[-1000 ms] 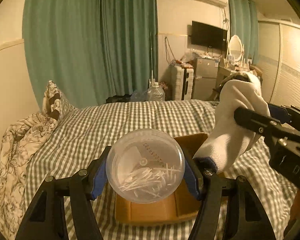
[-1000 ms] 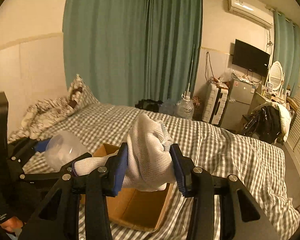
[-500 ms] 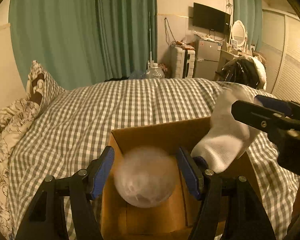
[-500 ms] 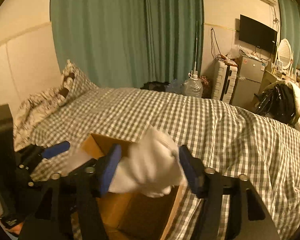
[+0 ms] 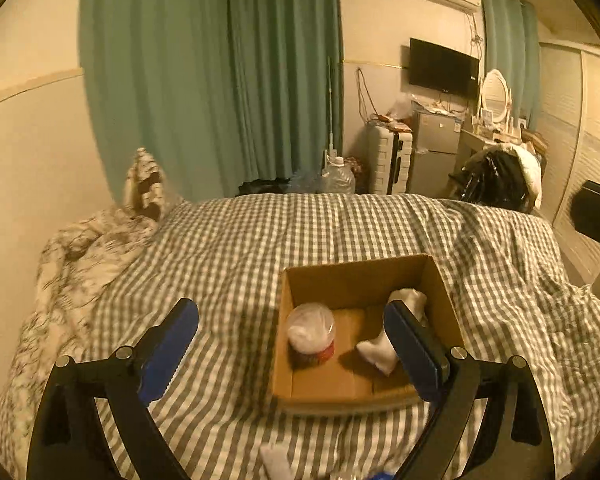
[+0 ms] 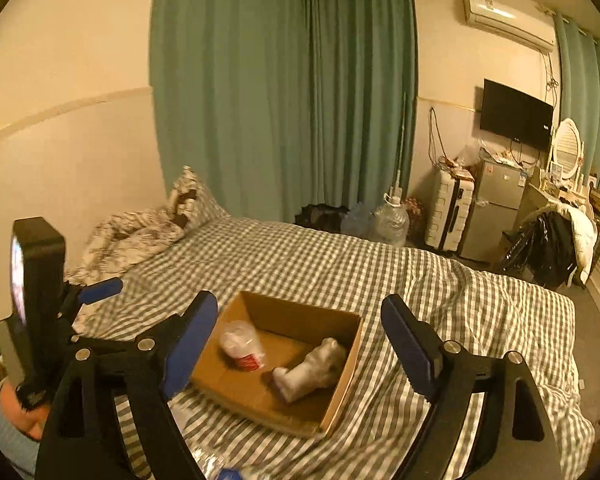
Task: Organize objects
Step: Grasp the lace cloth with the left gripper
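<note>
Brown cardboard box (image 5: 364, 280), white sock (image 6: 312, 368), grey-and-white checked bedspread (image 5: 260, 240), green curtains (image 6: 280, 80), blue-padded tongs (image 5: 292, 344)

Green curtains (image 6: 284, 92), checked bed (image 6: 340, 272)

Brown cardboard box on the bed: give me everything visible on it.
The brown cardboard box is open-topped, rectangular, plain corrugated card with upright walls. It sits flat on the grey-checked bedspread. Inside lie a clear plastic jar with a red base and a white sock, apart from each other. Neither gripper touches it.
</note>
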Tool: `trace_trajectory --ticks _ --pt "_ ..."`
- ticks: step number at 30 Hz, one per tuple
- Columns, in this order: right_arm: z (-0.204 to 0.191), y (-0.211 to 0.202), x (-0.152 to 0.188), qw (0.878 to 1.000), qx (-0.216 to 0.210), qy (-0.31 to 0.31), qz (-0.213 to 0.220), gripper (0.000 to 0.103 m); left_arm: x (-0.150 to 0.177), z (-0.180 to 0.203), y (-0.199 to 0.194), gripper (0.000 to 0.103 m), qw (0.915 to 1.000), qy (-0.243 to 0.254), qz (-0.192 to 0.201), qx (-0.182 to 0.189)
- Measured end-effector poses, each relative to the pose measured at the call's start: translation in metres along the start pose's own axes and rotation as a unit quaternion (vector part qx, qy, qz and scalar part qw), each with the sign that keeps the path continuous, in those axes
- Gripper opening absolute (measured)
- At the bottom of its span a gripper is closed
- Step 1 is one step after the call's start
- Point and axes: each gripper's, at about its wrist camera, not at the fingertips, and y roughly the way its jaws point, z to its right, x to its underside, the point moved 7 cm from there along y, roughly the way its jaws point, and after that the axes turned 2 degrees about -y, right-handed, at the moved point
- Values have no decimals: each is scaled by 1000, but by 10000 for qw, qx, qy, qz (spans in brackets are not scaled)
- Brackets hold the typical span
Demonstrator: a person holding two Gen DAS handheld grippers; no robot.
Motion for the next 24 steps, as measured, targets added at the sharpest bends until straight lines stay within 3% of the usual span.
trace_trajectory --ticks 5,11,20,24 --pt "-26 -56 14 9996 -12 -262 97 86 26 -10 -47 96 9999 57 130 -54" --pt "-57 -92 62 9987 71 -507 -21 86 84 -14 -77 96 9996 252 50 -137" --pt "-80 -82 143 9977 192 -468 -455 86 199 -19 -62 96 9977 53 -634 -232" --pt "-81 -59 186 9955 109 -145 -932 86 236 -6 -43 96 9948 240 -965 -212"
